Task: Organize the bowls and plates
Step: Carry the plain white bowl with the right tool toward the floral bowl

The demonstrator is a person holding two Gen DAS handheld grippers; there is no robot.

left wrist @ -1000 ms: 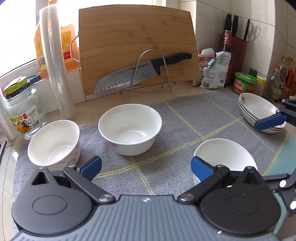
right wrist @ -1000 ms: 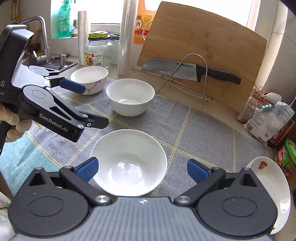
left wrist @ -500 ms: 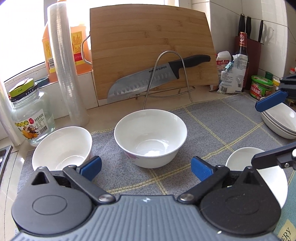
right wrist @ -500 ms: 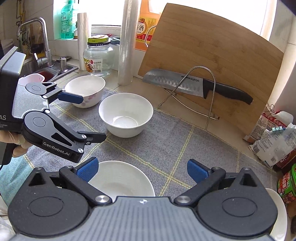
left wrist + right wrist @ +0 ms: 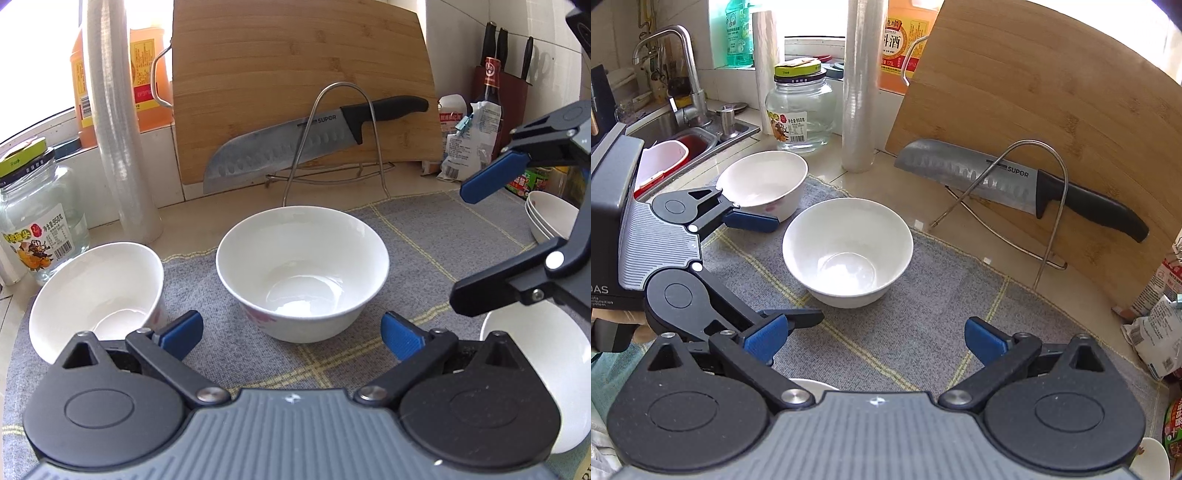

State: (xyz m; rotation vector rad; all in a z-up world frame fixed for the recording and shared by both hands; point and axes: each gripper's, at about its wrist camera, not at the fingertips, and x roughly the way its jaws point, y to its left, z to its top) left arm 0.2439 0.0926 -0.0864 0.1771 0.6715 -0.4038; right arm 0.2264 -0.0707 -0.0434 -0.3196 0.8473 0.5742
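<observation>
Three white bowls stand on a grey checked mat. The middle bowl lies just ahead of my left gripper, which is open and empty. The left bowl sits beside the left gripper's left finger. A third bowl is at the right, partly hidden by both grippers. My right gripper is open and empty, short of the middle bowl. Stacked white plates sit at the far right.
A bamboo cutting board leans on the back wall with a knife on a wire rack. A glass jar, a cling film roll and an oil bottle stand at the back left. The sink lies left.
Both grippers moved forward and left towards the middle bowl. The right-hand bowl slid out under the right gripper's view. Both stayed open.
</observation>
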